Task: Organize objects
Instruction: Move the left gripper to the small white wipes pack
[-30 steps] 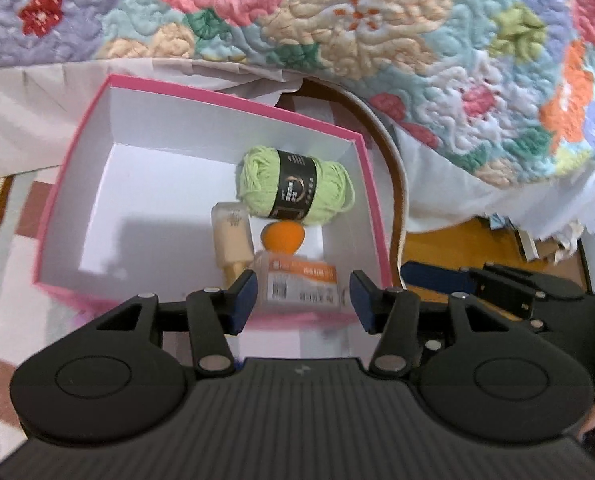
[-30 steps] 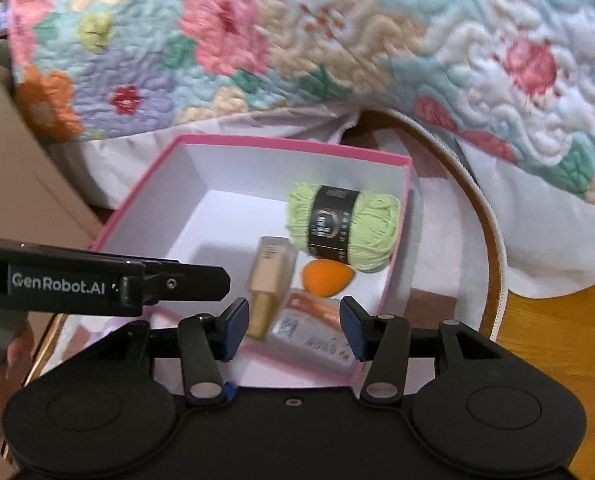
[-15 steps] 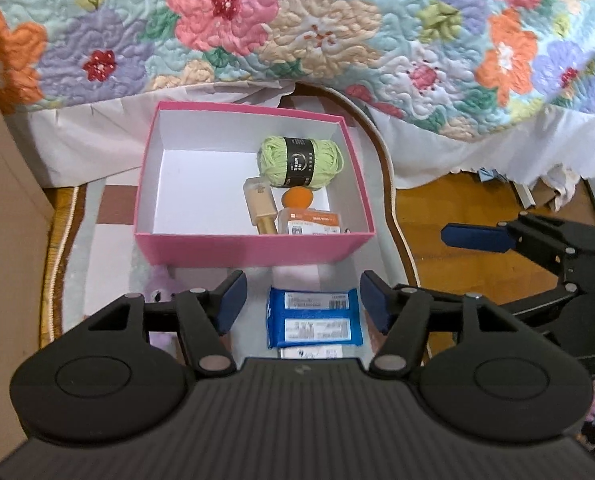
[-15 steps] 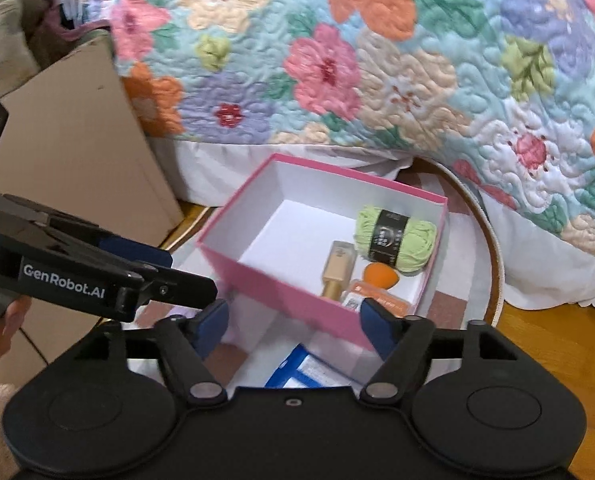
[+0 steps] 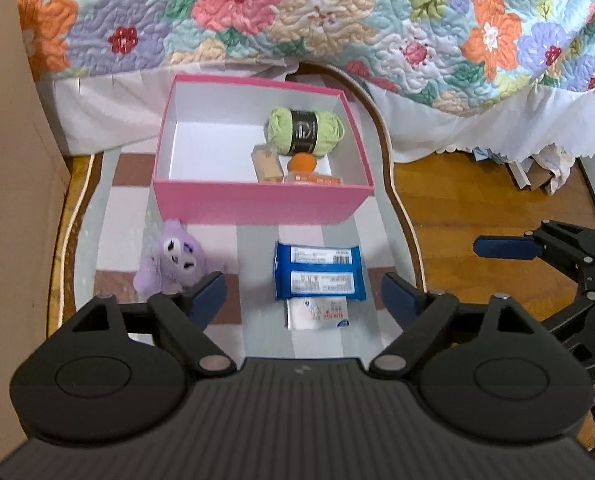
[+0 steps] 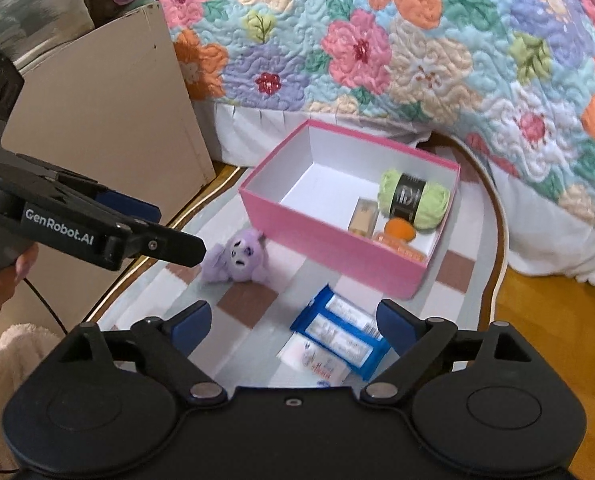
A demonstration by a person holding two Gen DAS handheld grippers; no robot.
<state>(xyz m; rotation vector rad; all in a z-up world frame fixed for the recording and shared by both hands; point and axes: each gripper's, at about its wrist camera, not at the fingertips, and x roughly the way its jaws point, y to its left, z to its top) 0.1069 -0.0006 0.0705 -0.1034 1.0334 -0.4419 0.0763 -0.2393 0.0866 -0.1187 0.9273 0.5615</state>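
a flowered quilt (image 5: 337,20) hangs at twelve o'clock behind the open pink cardboard box (image 5: 257,204), which holds a green yarn ball (image 5: 305,130), a beige bottle (image 5: 266,164), an orange sponge (image 5: 302,163) and an orange packet (image 5: 313,179) half hidden by the box's near wall. on the checked mat (image 5: 257,332) lie a purple plush toy (image 5: 175,260) at ten o'clock of the left gripper (image 5: 303,294), and a blue wipes pack (image 5: 317,272) and small white packet (image 5: 317,314) between its wide-open fingers, untouched. the right gripper (image 6: 293,322) also gapes empty, above the blue pack.
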